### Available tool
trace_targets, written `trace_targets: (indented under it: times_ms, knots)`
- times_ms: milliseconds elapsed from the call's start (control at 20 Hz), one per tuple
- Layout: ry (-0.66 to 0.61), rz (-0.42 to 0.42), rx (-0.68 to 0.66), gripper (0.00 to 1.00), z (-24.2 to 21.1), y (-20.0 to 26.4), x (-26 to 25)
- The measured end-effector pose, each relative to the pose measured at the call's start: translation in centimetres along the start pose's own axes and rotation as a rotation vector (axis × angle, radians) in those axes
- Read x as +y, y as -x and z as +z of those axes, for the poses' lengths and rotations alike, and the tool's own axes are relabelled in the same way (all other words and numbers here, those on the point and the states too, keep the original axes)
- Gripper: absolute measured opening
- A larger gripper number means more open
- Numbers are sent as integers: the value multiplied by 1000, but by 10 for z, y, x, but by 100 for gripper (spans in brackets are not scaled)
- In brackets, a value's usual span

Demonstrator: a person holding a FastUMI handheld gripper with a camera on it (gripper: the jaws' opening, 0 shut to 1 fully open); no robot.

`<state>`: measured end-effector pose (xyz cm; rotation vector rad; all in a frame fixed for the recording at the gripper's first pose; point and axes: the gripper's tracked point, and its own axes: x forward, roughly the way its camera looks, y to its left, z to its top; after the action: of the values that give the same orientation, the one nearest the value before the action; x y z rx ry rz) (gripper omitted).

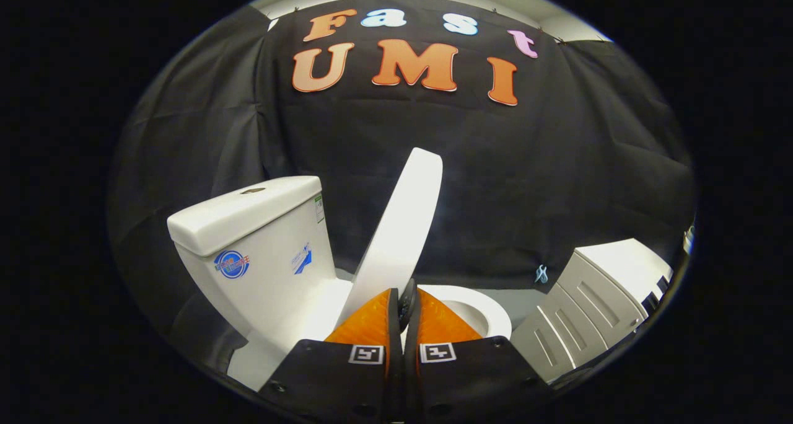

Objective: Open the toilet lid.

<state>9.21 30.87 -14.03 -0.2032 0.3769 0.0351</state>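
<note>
The white toilet lid stands raised and tilted, seen almost edge-on, leaning toward the tank. The white seat and the bowl opening show to the right, under and beyond the lid. My gripper is shut, its two fingers pressed together with almost no gap. The tips sit right at the lid's lower near edge. The left finger hides the lid's bottom part, so I cannot tell whether the tips touch the lid.
The tank has a flush button on its top and stickers on its side. A light grey cabinet with panelled doors stands to the right of the toilet. Black cloth hangs behind everything.
</note>
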Motion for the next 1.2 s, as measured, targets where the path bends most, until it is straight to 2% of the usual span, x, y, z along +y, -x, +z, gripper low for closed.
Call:
trace_targets:
  times_ms: [500,1000,1200]
  knots:
    - [135,-30,-49,8,25,3,73]
    - [151,72,-76,8,30,3,153]
    - [146,53,-76,8,29,2,162]
